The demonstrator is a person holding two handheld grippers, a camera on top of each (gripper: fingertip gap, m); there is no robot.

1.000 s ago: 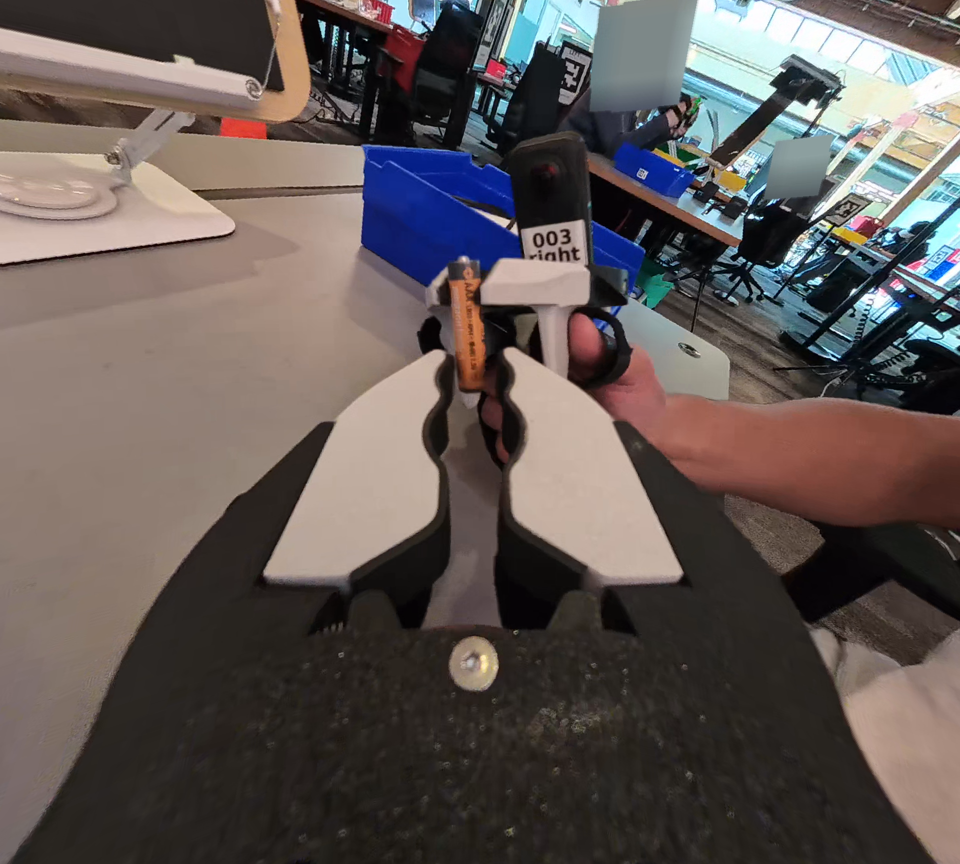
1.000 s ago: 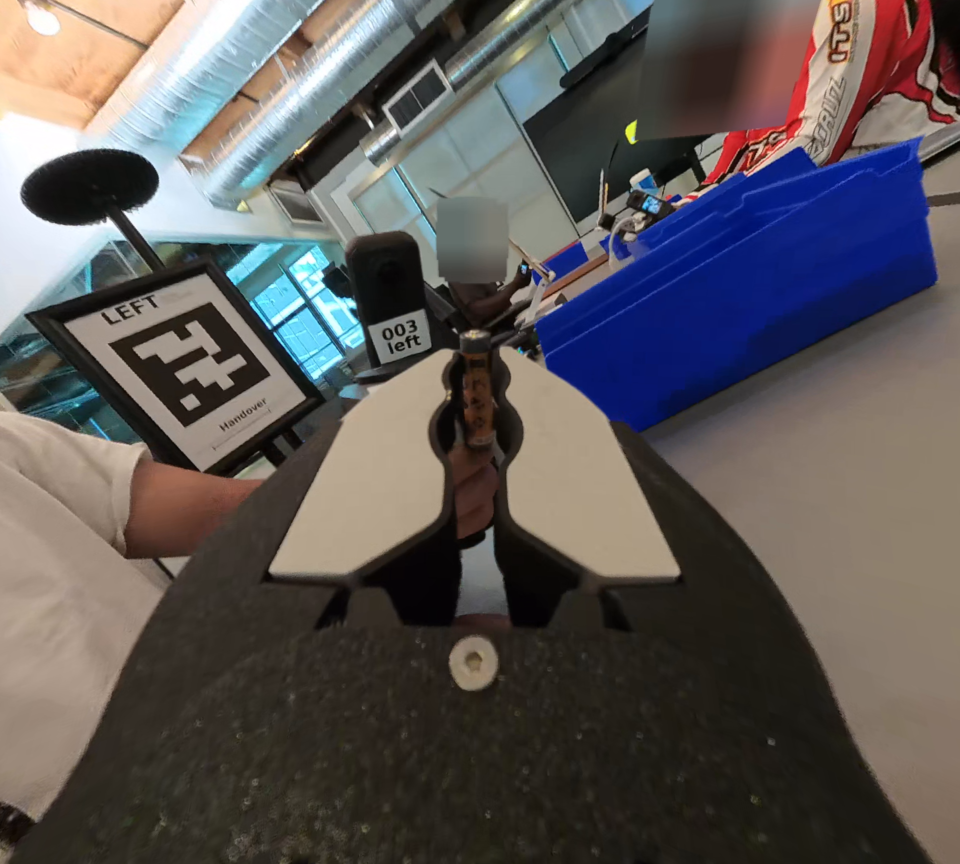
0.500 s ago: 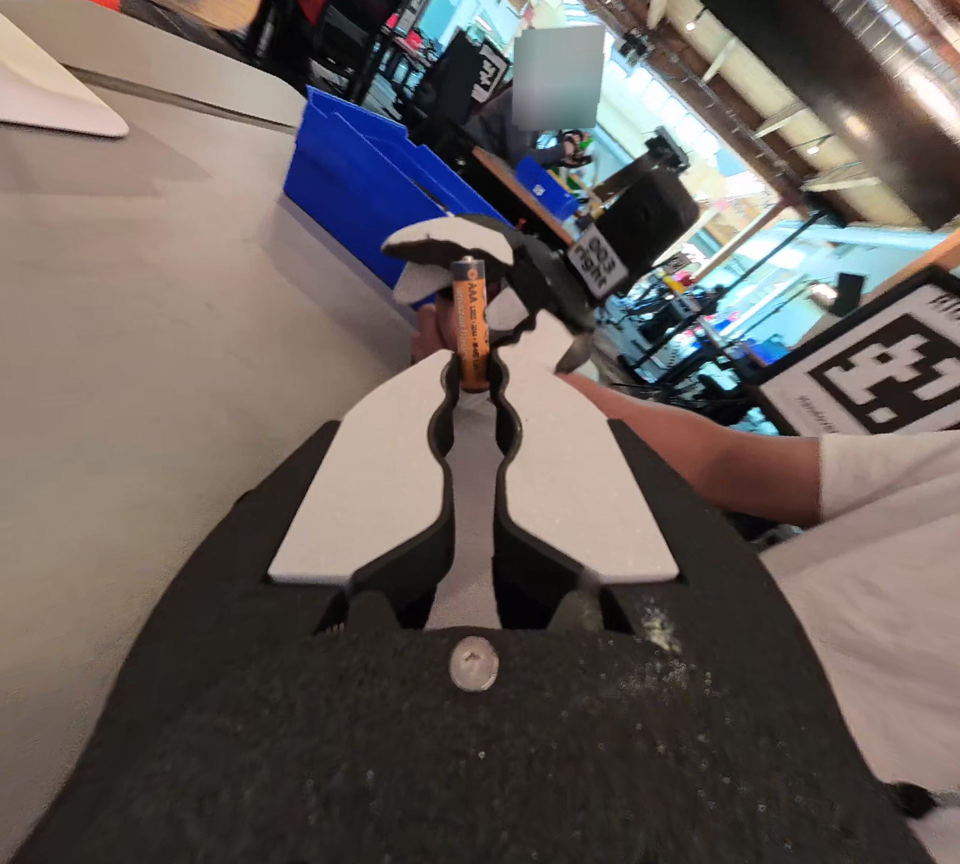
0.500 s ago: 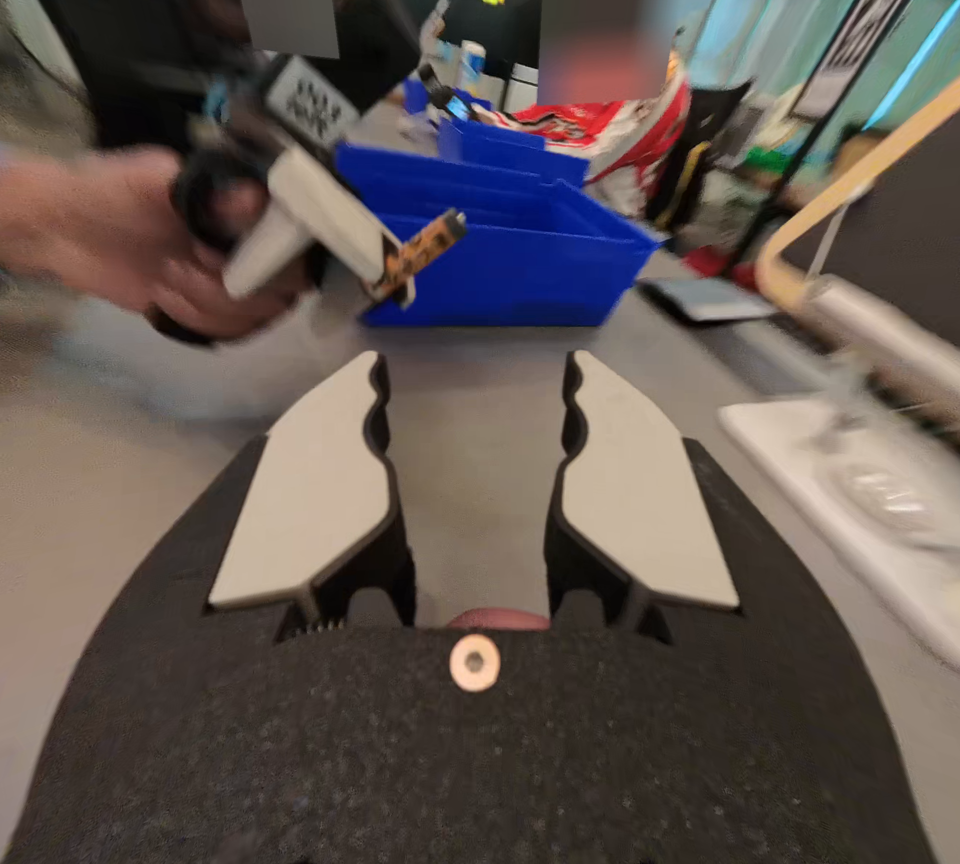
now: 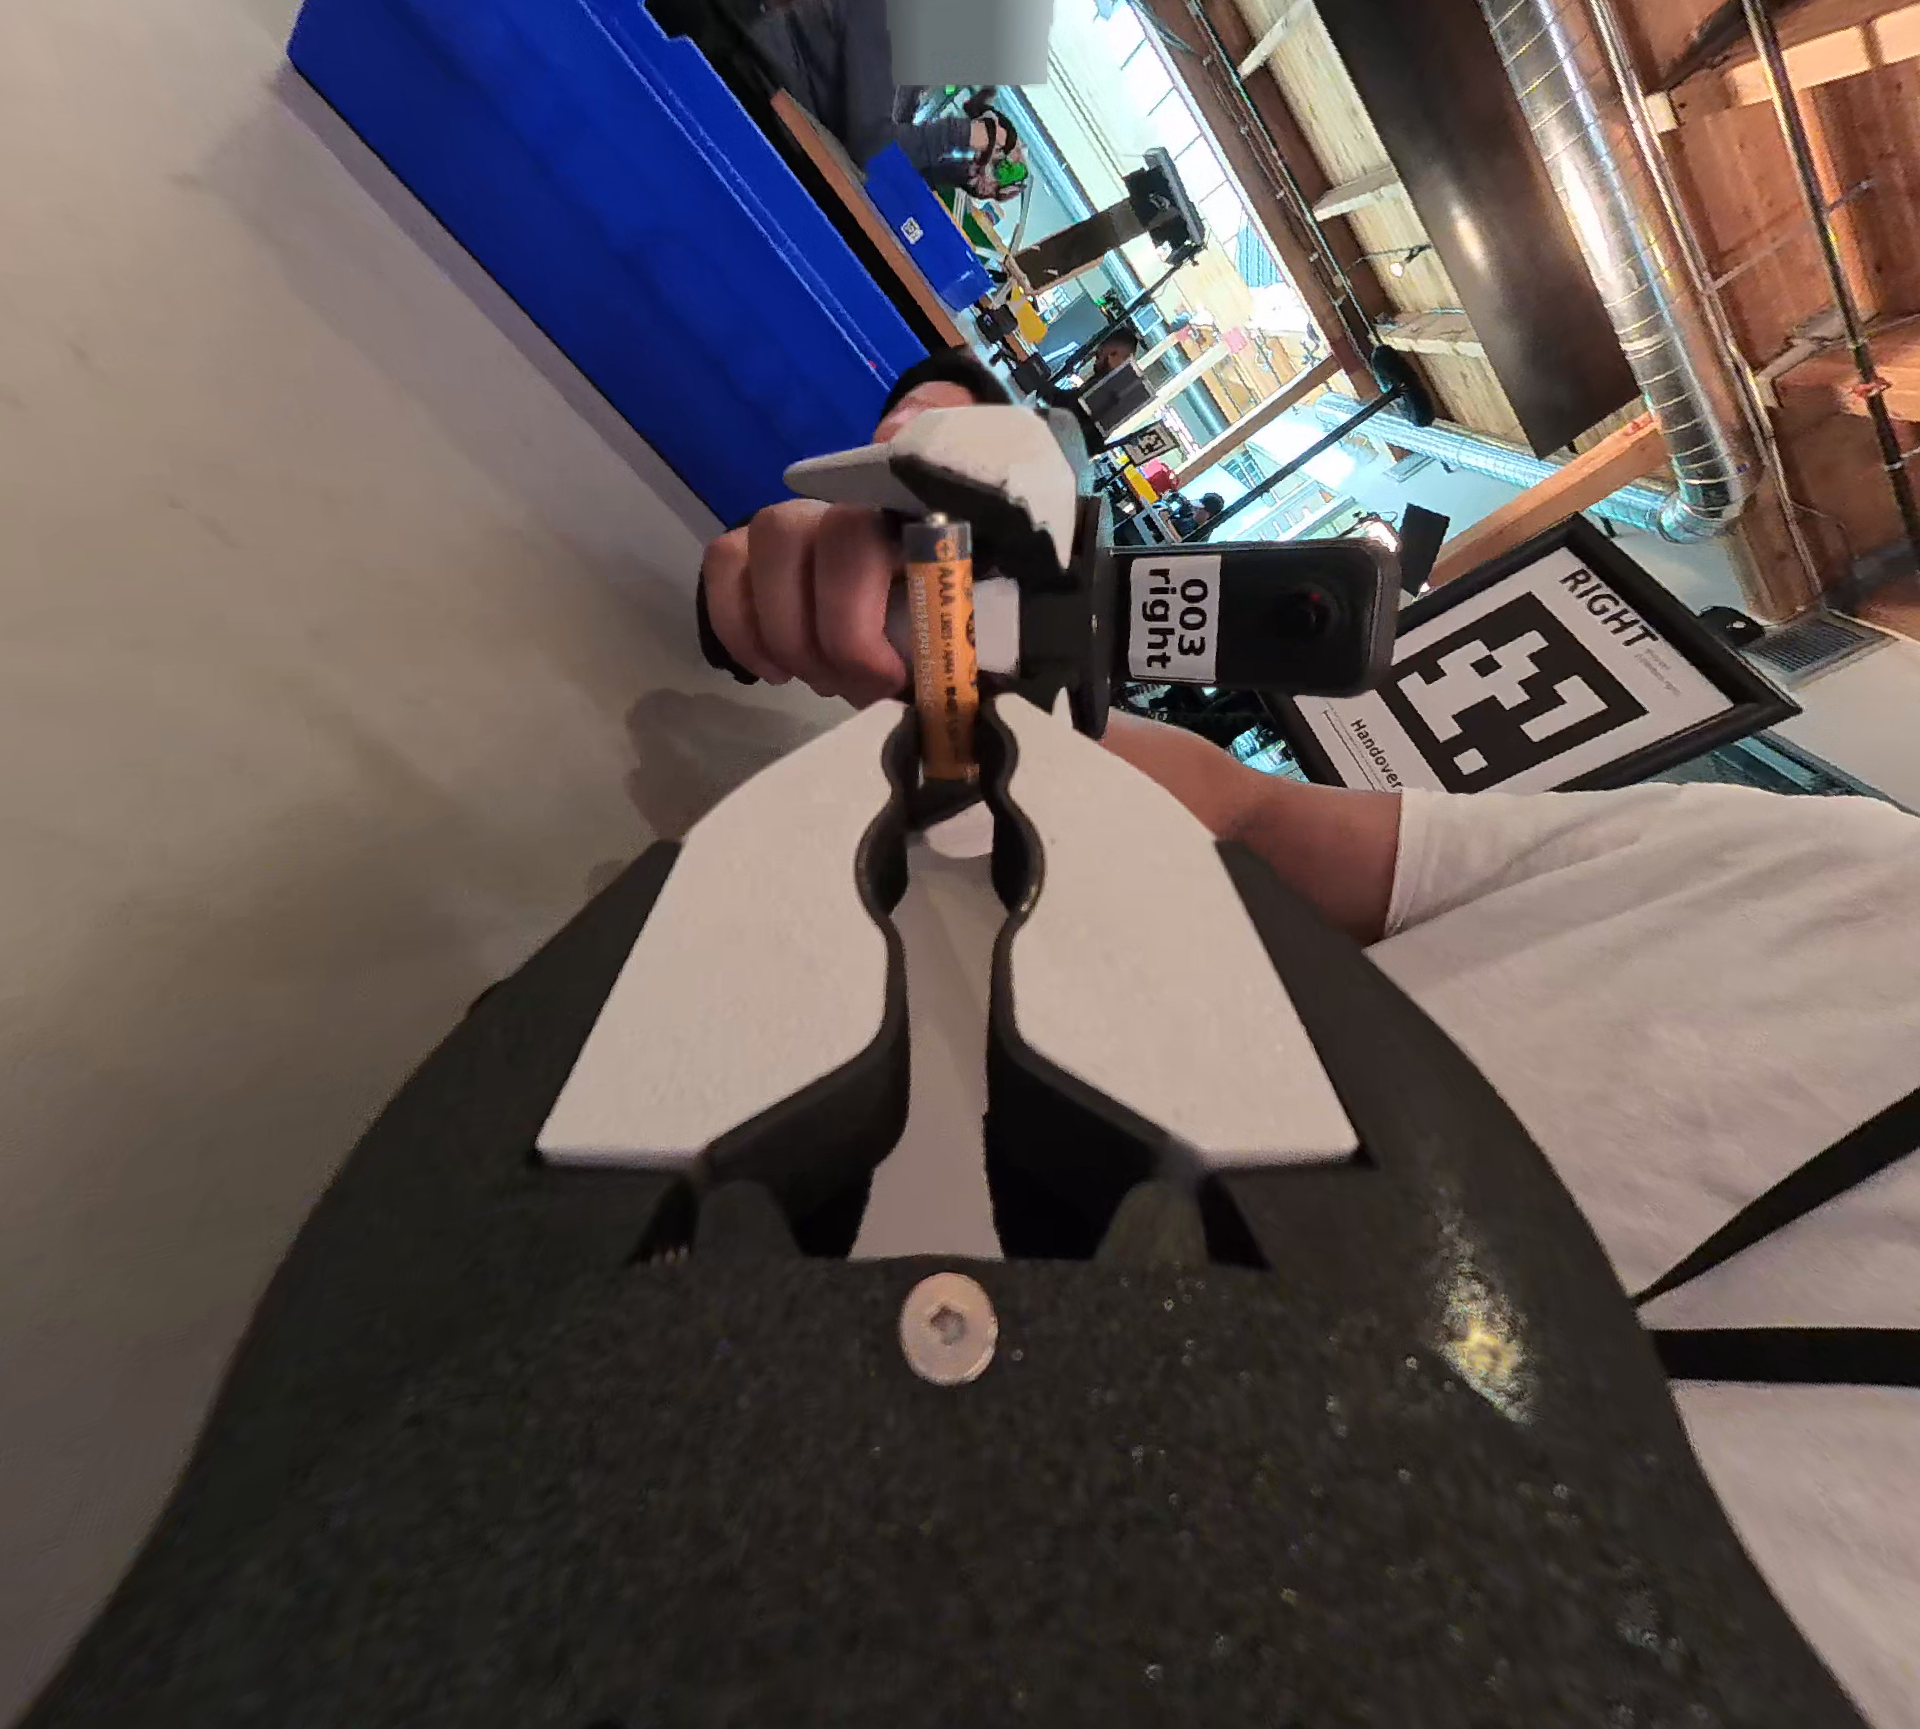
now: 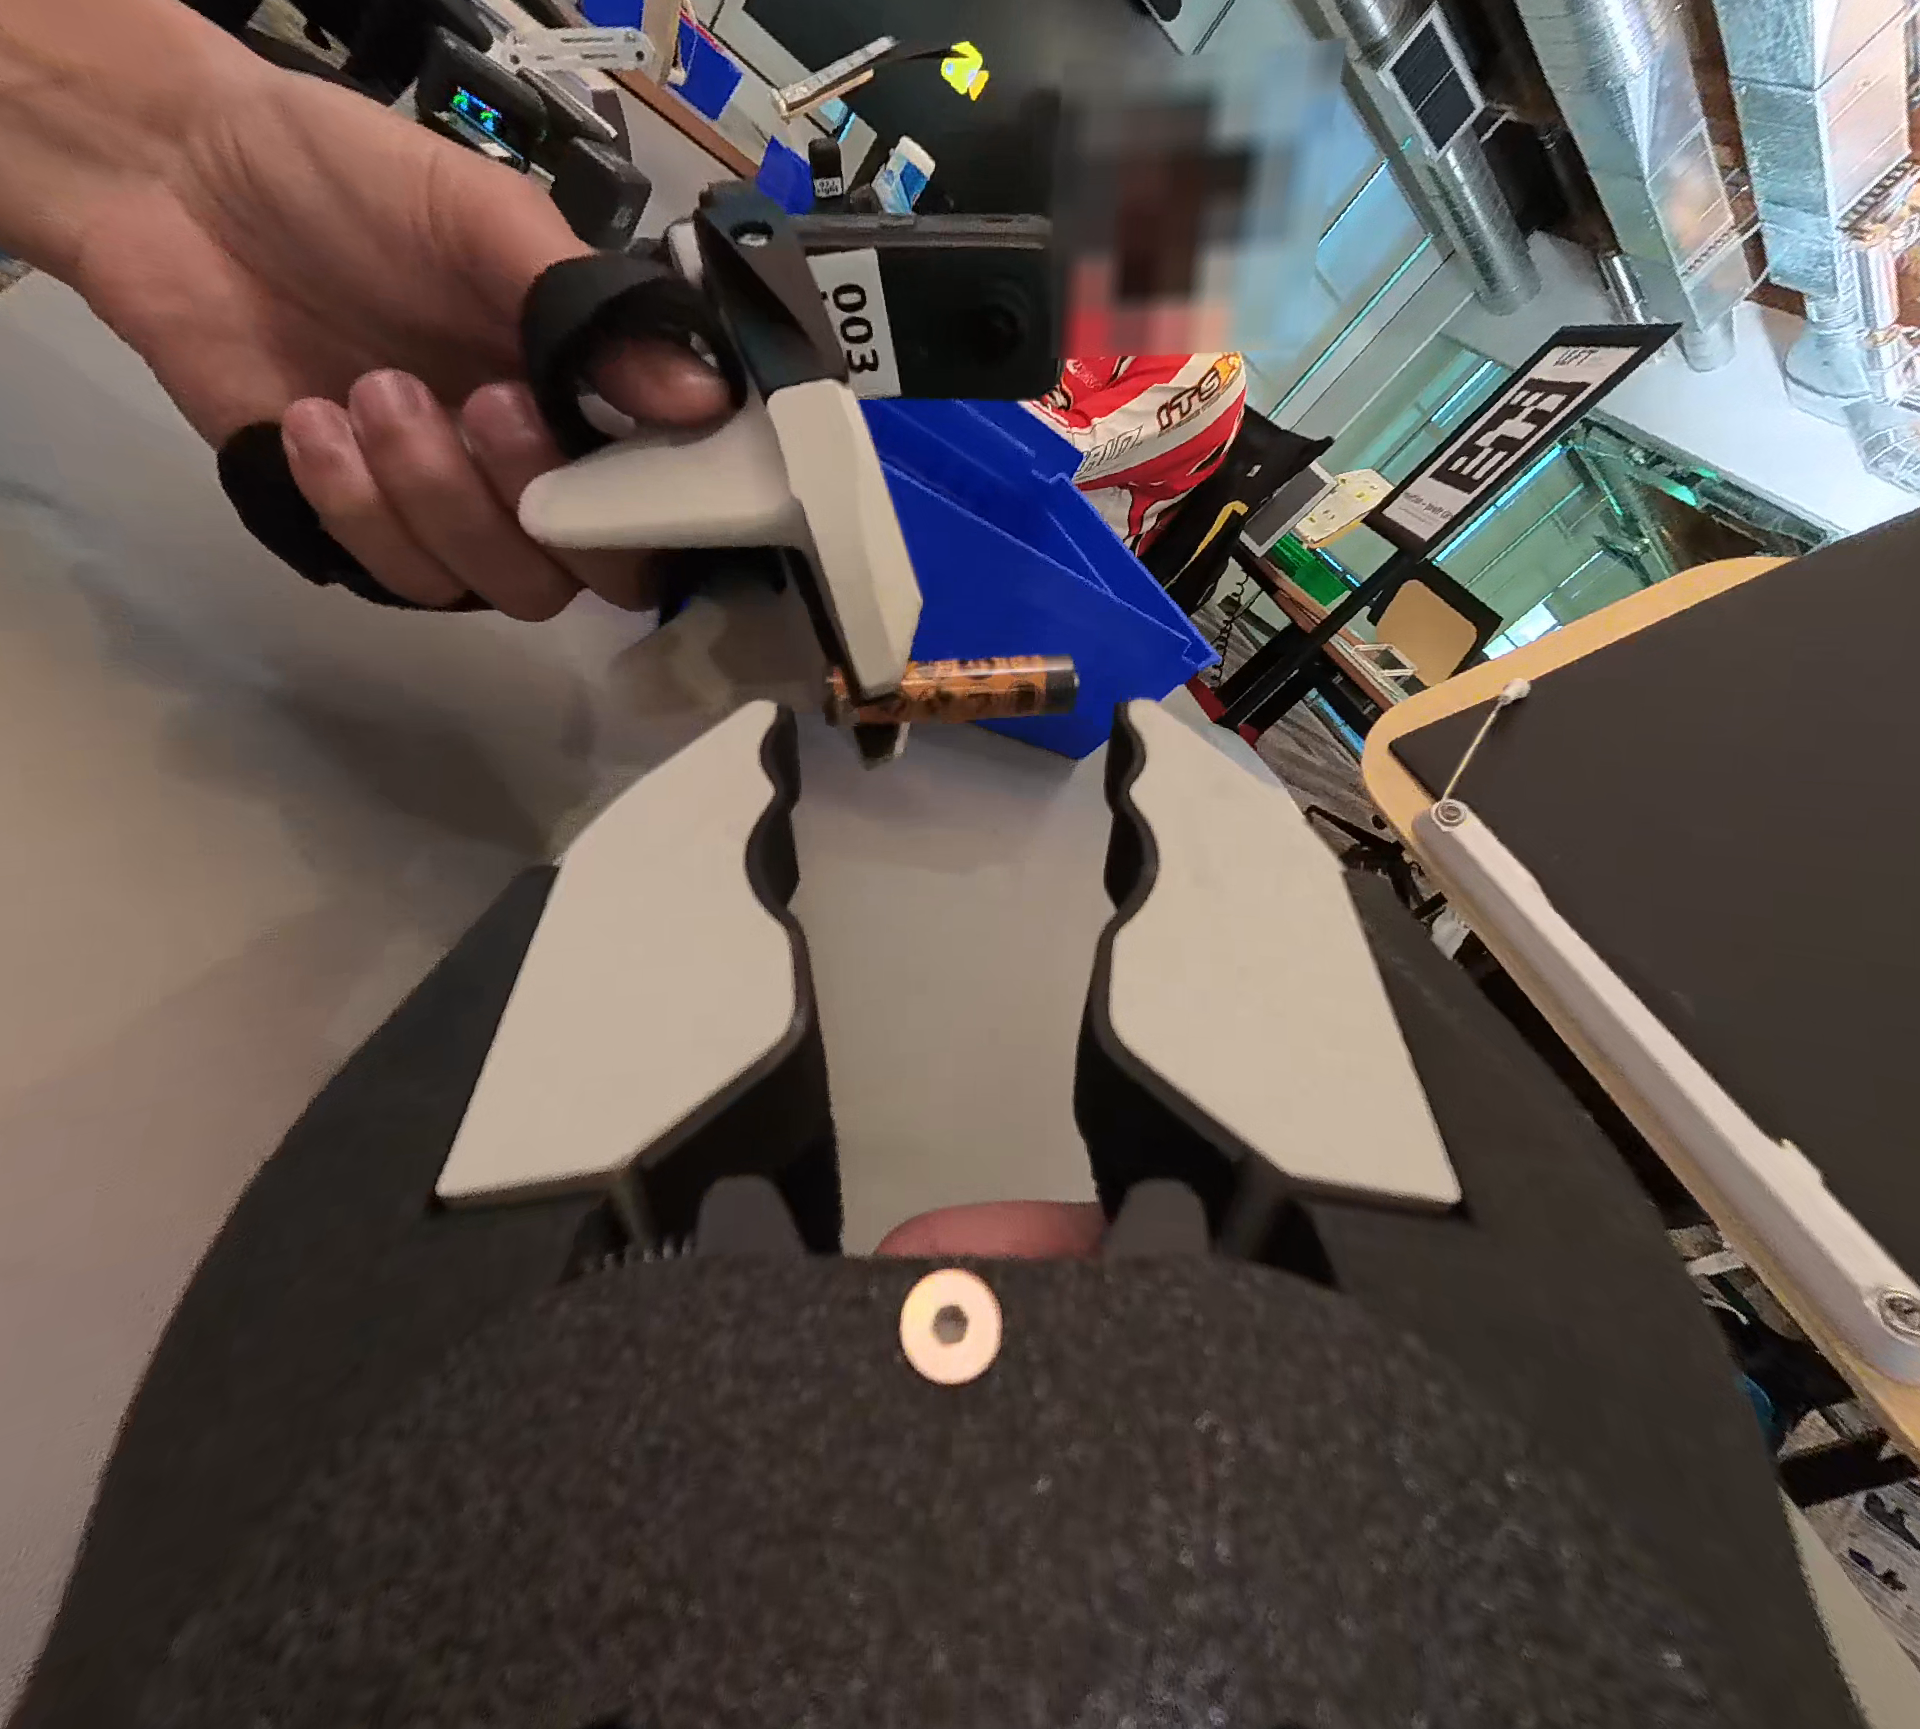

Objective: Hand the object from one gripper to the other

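Observation:
An orange and black battery [image 5: 940,640] is clamped at the tips of my left gripper [image 5: 940,729], which is shut on its lower end. My right gripper [image 6: 951,723] is open. In the right wrist view the battery [image 6: 966,690] lies crosswise, level with the right fingertips and in the gap between them, not touching either. It is held there by the left gripper [image 6: 862,703], whose white fingers [image 6: 831,526] come in from the upper left. In the left wrist view the right gripper [image 5: 935,552] stands open around the battery's upper end.
A blue bin [image 5: 582,152] stands on the grey table [image 5: 260,640] behind the grippers; it also shows in the right wrist view [image 6: 997,536]. A black board with a wooden rim [image 6: 1662,848] is at the right. A framed marker sign [image 5: 1507,682] stands behind. Less than 4 cm separates the two grippers' tips.
One second ago both grippers held the battery. The right gripper opened and drew back, then came close again with its open jaws around the battery. The left gripper has kept hold and both have rolled.

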